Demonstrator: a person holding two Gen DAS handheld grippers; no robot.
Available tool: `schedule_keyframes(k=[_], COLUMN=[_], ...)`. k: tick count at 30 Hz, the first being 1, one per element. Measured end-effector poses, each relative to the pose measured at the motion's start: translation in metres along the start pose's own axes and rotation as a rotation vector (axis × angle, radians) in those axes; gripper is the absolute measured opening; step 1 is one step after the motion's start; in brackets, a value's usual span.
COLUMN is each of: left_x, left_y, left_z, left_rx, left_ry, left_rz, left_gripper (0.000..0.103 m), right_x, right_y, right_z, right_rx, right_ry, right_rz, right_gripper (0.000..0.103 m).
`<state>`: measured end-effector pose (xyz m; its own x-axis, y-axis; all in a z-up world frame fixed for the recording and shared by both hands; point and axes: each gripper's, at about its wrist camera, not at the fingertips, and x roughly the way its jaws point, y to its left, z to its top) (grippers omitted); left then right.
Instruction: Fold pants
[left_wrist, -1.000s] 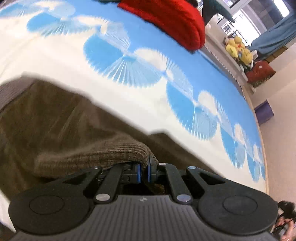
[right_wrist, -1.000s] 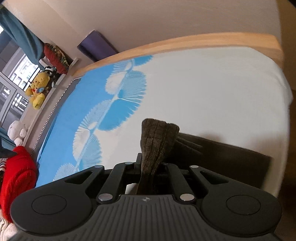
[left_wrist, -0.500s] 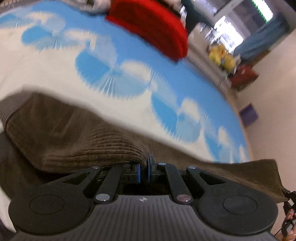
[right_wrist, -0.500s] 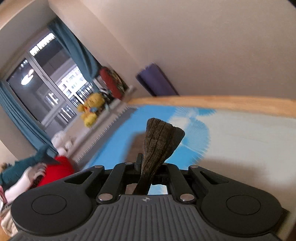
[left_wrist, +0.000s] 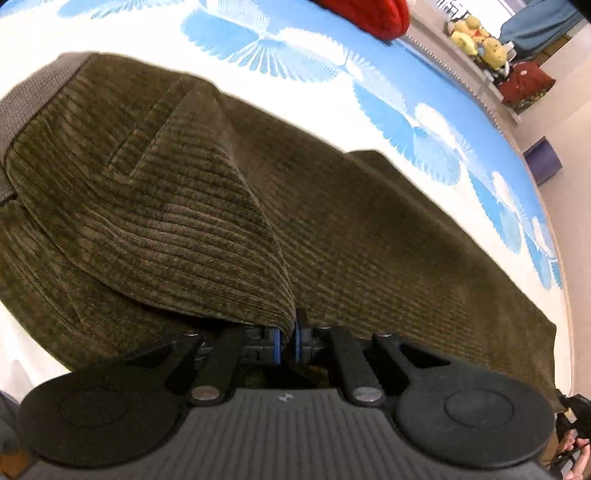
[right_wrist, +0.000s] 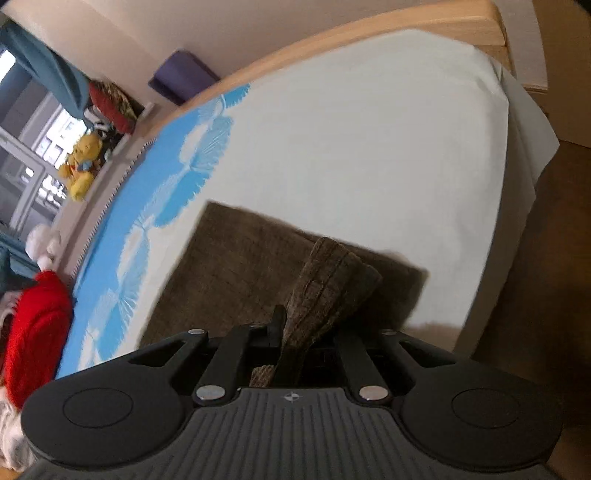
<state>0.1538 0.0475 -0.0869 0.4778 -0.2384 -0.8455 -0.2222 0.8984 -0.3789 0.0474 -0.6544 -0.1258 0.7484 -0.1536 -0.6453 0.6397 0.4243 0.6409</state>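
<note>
Soft daylight from window (right_wrist: 33, 162); strong fisheye bending at edges; slight motion blur; shadows faint.

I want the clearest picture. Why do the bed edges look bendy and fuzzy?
Left wrist view: the fisheye lens curves the bedsheet; the brown pants smear at their far edge. Right wrist view: the wooden bed frame bows and the pants blur.
</note>
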Motion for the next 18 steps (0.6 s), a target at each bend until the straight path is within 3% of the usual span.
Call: schedule_keyframes(k=[4,6,9,11,13,15,18], left_x=[-0.014,-0.006,0.007,0.007,0.006,0.006,-0.006], left_y=[-0.005,-0.001,0.003,0.0,-0.001,0.0,0.009], left_z=[-0.005,-0.009,-0.014,-0.014,-0.015,-0.014,-0.014], left_rx=[0.028,0.028,0.016,0.026,0.033,0.024,0.025], left_ry=[-0.005,0.019,0.03,0.018,0.018,0.021,0.002], left_rz=[-0.011,-0.005,0.011,0.011,0.01,0.001,0.012], left_gripper=[0.008,0.008,0.008,0.009,0.011,0.014,0.036], right_x=[-0.02,-0.012,0.014,0.016,0.013,0.007,-0.009], right_y=[0.011,0.002,-0.019,-0.031,-0.034,-0.04,-0.047], right_z=[0.006,0.007,-0.002,-0.007,-0.006,-0.001,0.003], right_rx=[-0.046,-0.044,-0.008,0.011,0.046,0.08,0.127], right_ry=[-0.038,-0.028,0.03,0.006,-0.002,0.006,-0.004], right_rz=[0.018,0.012,-0.064,-0.018,0.005,0.021,0.019], right_gripper=[0.006,0.006,0.006,0.004,0.007,0.017,0.026])
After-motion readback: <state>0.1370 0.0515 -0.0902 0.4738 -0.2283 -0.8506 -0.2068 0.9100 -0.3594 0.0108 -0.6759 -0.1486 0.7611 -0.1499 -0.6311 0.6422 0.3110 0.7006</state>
